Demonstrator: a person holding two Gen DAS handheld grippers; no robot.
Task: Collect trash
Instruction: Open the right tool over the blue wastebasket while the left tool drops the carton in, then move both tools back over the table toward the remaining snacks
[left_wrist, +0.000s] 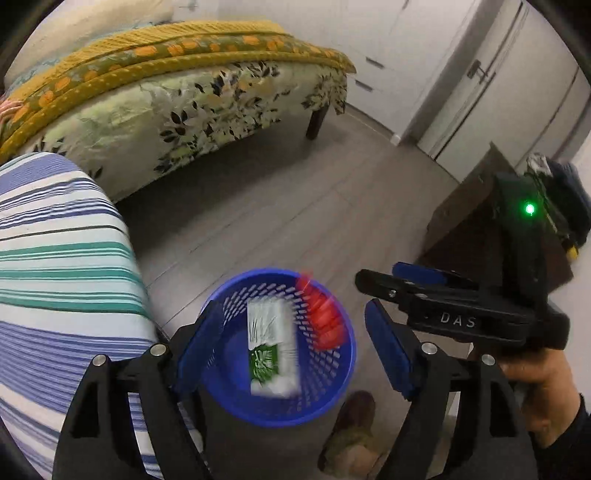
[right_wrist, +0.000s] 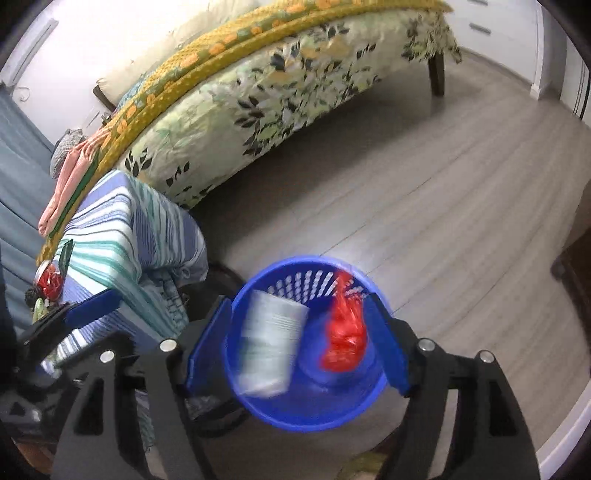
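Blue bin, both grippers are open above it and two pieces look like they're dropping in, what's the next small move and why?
Probably swing the left gripper back toward the striped table: the white packet and red wrapper are already inside the blue bin, while more litter sits on that table's edge.

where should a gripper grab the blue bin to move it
Take the blue bin by its open top rim, coming straight down from above with one finger inside the wall and one outside. The wall is thin perforated plastic, and the white packet and red bag leave the near rim free.
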